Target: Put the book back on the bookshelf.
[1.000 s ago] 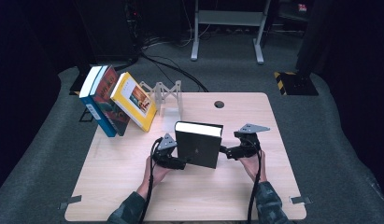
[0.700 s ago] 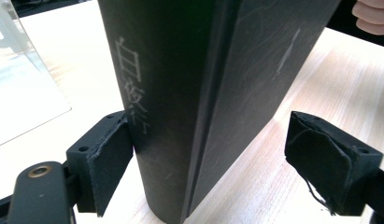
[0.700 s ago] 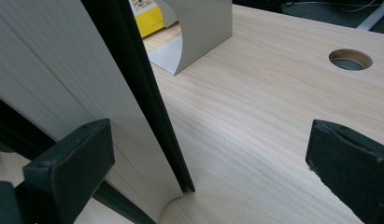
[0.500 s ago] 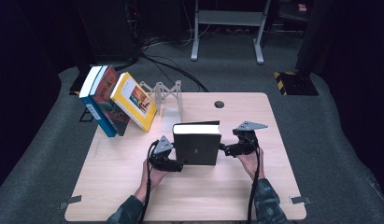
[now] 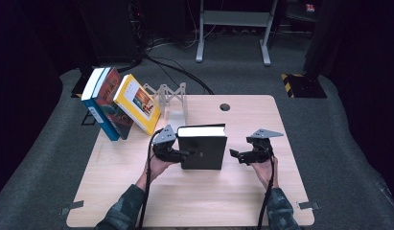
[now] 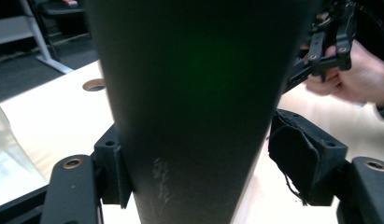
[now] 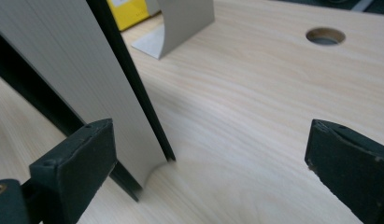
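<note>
The black book (image 5: pixel 202 152) stands upright on its lower edge near the middle of the table (image 5: pixel 137 201), page block up, its spine between the jaws of the left gripper (image 5: pixel 184 154). Those jaws have just been closing: in the left gripper view one pad (image 6: pixel 116 172) sits against the cover while the other looks a shade off it, so the pinch is probably not yet firm. The right gripper (image 5: pixel 234 154) hangs spread and empty just beside the book's free side.

To do this well, squeeze fully before lifting, keep the book vertical, and hold the right gripper close to catch a tip.

The row of leaning books (image 5: pixel 119 106) stands well apart at the far left corner, with the stand (image 5: pixel 170 98) beside it. Bare wood lies between, so that path is open; the cable hole (image 5: pixel 225 107) is off to the right.
</note>
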A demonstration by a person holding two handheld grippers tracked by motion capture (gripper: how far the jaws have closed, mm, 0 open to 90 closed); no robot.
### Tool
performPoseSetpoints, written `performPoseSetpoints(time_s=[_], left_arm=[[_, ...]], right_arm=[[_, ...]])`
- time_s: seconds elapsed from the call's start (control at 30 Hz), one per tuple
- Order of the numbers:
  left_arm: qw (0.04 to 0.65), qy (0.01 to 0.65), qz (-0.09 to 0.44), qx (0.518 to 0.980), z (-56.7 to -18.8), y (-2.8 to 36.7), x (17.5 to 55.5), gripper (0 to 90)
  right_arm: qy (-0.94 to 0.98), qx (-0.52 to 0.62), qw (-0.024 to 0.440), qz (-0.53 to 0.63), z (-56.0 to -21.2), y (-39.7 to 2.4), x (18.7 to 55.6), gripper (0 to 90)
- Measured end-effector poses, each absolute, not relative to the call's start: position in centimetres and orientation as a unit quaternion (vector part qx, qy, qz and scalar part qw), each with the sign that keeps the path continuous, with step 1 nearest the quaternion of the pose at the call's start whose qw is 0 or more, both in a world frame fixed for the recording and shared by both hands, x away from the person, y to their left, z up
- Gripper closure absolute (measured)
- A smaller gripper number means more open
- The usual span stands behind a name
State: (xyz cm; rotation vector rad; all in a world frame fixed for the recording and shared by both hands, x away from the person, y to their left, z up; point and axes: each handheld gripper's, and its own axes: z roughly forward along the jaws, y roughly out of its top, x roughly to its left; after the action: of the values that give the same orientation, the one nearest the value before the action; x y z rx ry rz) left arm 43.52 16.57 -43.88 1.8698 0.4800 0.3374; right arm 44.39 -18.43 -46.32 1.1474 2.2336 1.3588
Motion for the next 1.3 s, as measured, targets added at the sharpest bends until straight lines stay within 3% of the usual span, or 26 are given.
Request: performPoseSetpoints(time_s=[0.23, 0.77, 0.9, 1.03, 1.17, 1.23, 1.3], left_arm=[[0.55, 0.185, 0.144, 0.802, -43.7, 16.9, 42.8, 50.9], [0.519, 0.259, 0.186, 0.793, -43.2, 18.4, 41.3, 52.8], [0.517, 0.273, 0.172, 0.793, -42.8, 18.4, 41.5, 50.7], [0.518, 0.284, 0.155, 0.792, -41.4, 18.1, 42.0, 37.9], [0.512, 0.286, 0.16, 0.794, -39.9, 17.5, 42.7, 32.6], [0.516, 0.287, 0.157, 0.792, -39.5, 17.2, 42.9, 25.8], [0.508, 0.282, 0.157, 0.799, -38.9, 16.8, 43.2, 25.5]], right_arm=[[0.76, 0.442, 0.14, 0.456, -48.5, -21.4, 44.0, 2.1], [0.743, 0.518, 0.196, 0.375, -52.4, -23.9, 43.8, 0.8], [0.749, 0.518, 0.195, 0.363, -52.6, -23.9, 43.9, 0.9], [0.75, 0.523, 0.189, 0.358, -52.8, -24.0, 43.9, 1.1], [0.756, 0.514, 0.197, 0.353, -52.8, -24.0, 43.8, 1.3], [0.755, 0.52, 0.201, 0.344, -52.8, -24.0, 43.7, 1.2], [0.758, 0.518, 0.203, 0.342, -52.8, -24.0, 43.7, 1.2]])
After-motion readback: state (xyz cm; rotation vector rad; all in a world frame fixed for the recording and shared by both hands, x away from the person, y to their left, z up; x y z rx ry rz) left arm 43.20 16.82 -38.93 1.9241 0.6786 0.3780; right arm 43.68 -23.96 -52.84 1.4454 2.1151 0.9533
